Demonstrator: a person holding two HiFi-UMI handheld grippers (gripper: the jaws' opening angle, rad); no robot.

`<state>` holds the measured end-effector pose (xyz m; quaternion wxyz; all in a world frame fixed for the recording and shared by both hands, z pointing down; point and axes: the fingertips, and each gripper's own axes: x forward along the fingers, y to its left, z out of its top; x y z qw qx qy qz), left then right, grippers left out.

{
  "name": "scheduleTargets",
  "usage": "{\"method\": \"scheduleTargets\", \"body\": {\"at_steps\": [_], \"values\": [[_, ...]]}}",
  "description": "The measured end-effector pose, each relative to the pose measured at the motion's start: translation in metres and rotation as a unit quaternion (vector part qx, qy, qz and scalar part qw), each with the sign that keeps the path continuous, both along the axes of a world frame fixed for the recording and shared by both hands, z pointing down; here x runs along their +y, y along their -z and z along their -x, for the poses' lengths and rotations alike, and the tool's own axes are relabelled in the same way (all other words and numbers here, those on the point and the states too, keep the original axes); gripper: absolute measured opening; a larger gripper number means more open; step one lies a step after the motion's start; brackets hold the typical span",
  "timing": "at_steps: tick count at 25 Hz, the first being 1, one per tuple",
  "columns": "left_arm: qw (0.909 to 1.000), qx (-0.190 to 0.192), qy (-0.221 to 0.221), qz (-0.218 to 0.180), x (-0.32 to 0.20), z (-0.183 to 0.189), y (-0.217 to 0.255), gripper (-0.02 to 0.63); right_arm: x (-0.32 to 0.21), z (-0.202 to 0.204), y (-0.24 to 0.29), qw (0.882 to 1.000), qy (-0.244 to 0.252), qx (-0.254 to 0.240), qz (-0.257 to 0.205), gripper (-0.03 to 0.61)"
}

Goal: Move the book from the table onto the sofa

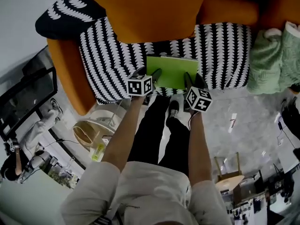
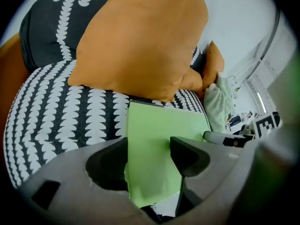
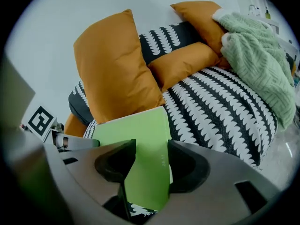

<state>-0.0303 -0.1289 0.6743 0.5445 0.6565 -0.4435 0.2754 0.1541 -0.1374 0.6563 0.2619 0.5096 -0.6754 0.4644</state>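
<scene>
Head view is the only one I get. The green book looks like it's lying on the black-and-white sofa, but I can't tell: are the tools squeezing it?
Observer: No. In the left gripper view, the left tool has its jaws apart, and the book passes between them.
Operator: What about the other one?
Observer: The right gripper view shows the same. The right tool is open too, with the book's edge running between its jaws.
Operator: Is there anything on the book I can't see?
Observer: Yes, some small dark print near its edge by the right tool. It's too small to read.
</scene>
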Motion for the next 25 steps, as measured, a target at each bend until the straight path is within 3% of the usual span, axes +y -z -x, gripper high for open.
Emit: {"method": "scheduleTargets", "body": {"at_steps": [8,15,21,25], "values": [[0.9994,0.000,0.033,-0.001,-0.031,0.017,-0.025,0.282,-0.043,0.018,-0.026,0.999,0.029,0.001,-0.016,0.204],[0.9999,0.000,0.006,0.009,-0.034,0.017,-0.044,0.278,-0.046,0.017,-0.050,1.000,0.029,-0.004,-0.001,0.204],[0.9998,-0.005,0.018,0.001,-0.037,0.009,-0.046,0.268,-0.047,0.009,-0.057,1.000,0.027,-0.007,0.014,0.204],[0.9998,0.002,0.019,-0.002,-0.038,0.004,-0.046,0.268,-0.049,0.005,-0.054,0.999,0.038,0.010,-0.003,0.204]]}}
